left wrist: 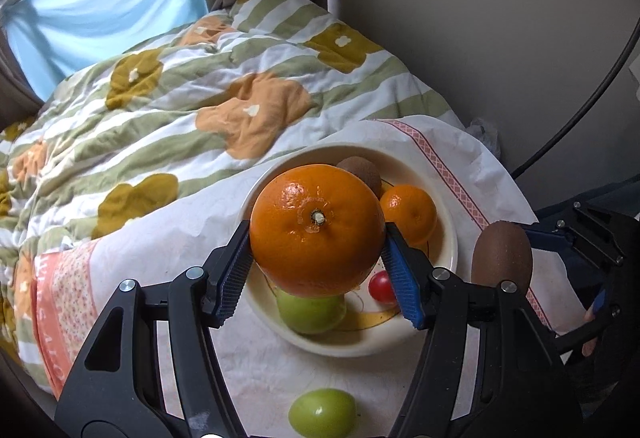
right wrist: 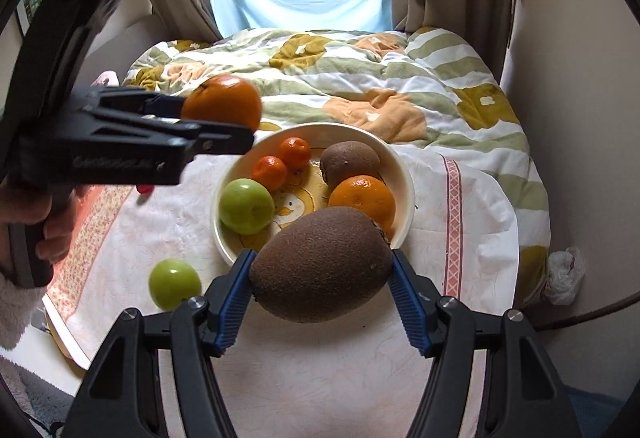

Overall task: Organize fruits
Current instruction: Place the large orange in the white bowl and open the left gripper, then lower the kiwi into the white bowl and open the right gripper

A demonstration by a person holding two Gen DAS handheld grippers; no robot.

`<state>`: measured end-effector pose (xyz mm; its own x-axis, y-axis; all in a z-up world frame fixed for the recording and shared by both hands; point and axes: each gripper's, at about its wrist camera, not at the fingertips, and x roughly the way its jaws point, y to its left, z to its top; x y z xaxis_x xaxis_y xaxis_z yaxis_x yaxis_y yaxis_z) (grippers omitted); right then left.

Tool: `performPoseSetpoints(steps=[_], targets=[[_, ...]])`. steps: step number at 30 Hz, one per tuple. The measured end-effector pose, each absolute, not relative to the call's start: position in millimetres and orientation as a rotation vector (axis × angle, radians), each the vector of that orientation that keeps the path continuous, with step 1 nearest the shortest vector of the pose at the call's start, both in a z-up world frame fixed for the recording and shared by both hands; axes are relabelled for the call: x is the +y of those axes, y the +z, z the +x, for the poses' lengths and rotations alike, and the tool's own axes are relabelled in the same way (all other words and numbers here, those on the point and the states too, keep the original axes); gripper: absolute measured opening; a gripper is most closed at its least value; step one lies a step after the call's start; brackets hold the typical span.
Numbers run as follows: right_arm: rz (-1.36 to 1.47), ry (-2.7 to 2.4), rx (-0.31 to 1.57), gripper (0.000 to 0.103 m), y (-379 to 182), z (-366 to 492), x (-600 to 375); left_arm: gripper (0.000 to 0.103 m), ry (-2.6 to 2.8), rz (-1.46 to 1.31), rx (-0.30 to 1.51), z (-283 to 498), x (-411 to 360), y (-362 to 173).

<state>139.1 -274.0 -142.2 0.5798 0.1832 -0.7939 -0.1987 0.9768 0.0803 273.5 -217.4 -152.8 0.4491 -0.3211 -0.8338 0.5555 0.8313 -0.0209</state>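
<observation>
My left gripper (left wrist: pixel 318 266) is shut on a large orange (left wrist: pixel 316 230), held above the cream bowl (left wrist: pixel 450 238). My right gripper (right wrist: pixel 322 278) is shut on a brown kiwi (right wrist: pixel 322 264) over the bowl's near rim (right wrist: pixel 404 174). In the bowl lie a green apple (right wrist: pixel 246 206), two small mandarins (right wrist: pixel 295 152), a kiwi (right wrist: pixel 348 162) and an orange (right wrist: pixel 362 200). A small red round fruit (left wrist: pixel 380 286) also shows there. Another green apple (right wrist: pixel 174 284) sits on the tablecloth left of the bowl. The left gripper (right wrist: pixel 216 118) with its orange (right wrist: pixel 222 100) hangs beyond the bowl's left edge.
The white patterned cloth (right wrist: pixel 452 222) covers a small table against a bed with a flowered quilt (right wrist: pixel 400 78). A wall (left wrist: pixel 480 38) stands close on the right, curtains and a window at the back. A plastic bag (right wrist: pixel 564 274) lies beside the table. A hand (right wrist: pixel 52 222) grips the left handle.
</observation>
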Motion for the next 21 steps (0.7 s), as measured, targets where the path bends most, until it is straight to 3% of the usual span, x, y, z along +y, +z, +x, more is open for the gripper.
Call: performPoseSetpoints(steps=[18,20,21], targets=[[-0.029,0.302,0.932,0.062,-156,156,-289,0.067,-0.476,0.3,1.058,295,-245,-196],[-0.032,0.301,0.931,0.062,-155,154,-289,0.077,-0.477,0.295,1.036,292,-242,-189],[-0.033,0.3,0.932,0.062,-155,153,-289,0.099,-0.465,0.295,1.023,291,-240,-185]])
